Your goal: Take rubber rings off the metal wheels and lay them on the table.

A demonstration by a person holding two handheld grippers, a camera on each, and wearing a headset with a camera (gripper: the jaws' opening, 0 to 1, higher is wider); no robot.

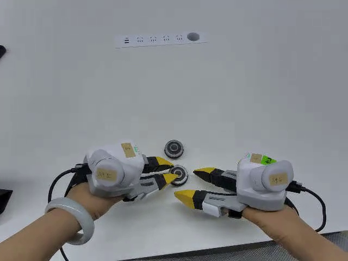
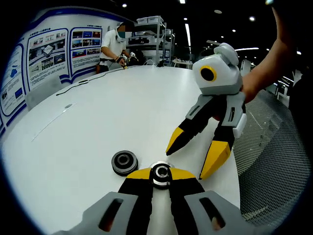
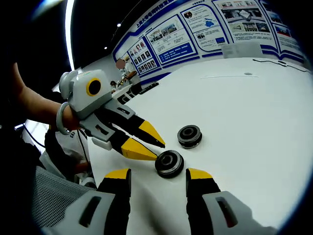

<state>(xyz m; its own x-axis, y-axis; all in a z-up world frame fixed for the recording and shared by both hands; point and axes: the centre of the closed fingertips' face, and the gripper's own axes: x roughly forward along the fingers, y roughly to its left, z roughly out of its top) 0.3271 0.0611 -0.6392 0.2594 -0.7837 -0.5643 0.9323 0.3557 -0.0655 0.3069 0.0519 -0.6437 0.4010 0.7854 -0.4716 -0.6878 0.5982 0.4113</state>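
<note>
Two metal wheels are lying near the near edge of the table (image 1: 261,87), close to each other. The nearer wheel (image 1: 178,174) is sitting right at the tips of the left tool (image 1: 168,170), and its dark rubber ring (image 3: 160,168) is sitting around it. The left tool's jaws are standing a narrow gap apart. In the left gripper view the wheel is showing between the yellow tips, but I cannot tell whether they are pinching it. The right tool (image 1: 194,185) is hanging just beside that wheel on its other side, with its jaws spread wide and holding nothing. The farther wheel (image 1: 174,148) is lying just beyond, untouched. A white power strip (image 1: 157,39) is lying towards the far edge.
</note>
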